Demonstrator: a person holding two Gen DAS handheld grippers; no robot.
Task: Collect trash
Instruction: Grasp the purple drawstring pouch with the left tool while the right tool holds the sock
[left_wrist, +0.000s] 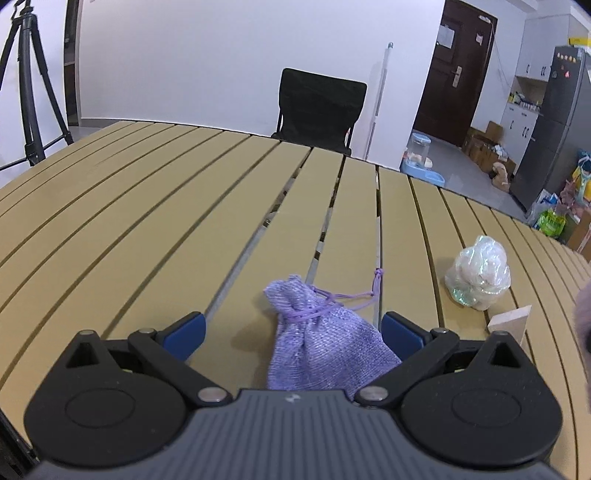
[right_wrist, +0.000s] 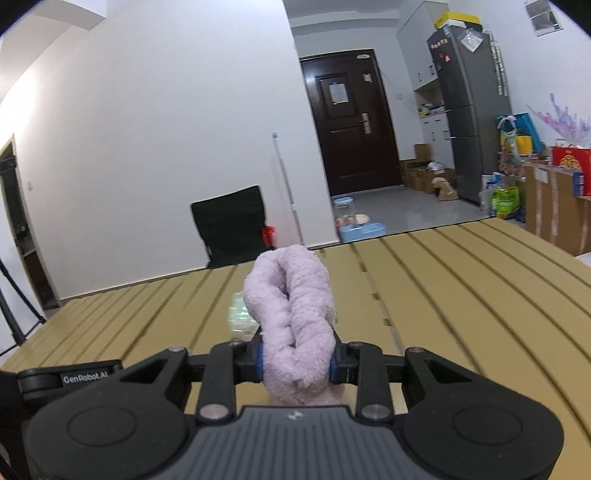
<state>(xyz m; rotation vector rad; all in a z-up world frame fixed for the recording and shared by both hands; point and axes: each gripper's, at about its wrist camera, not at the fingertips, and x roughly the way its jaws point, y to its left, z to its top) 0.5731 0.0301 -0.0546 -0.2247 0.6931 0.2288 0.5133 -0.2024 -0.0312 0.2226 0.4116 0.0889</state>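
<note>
A purple knitted drawstring pouch (left_wrist: 317, 339) lies on the slatted tan table (left_wrist: 147, 206), between the wide-apart blue pads of my left gripper (left_wrist: 293, 332), which is open and not pressing it. To the right sit a crumpled clear plastic wrap ball (left_wrist: 478, 277) and a small wooden block (left_wrist: 511, 323). In the right wrist view my right gripper (right_wrist: 297, 363) is shut on a fluffy pale-pink cloth roll (right_wrist: 291, 314), lifted above the table (right_wrist: 461, 295). The plastic ball (right_wrist: 240, 317) peeks out behind the cloth. A blurred edge of the pink cloth (left_wrist: 583, 314) shows at the far right of the left wrist view.
A black chair (left_wrist: 317, 107) stands past the table's far edge, a tripod (left_wrist: 29, 85) at the far left. Beyond are a dark door (right_wrist: 351, 125), a grey fridge (right_wrist: 469, 107), cardboard boxes (right_wrist: 554, 206) and a blue pet feeder (right_wrist: 354, 221) on the floor.
</note>
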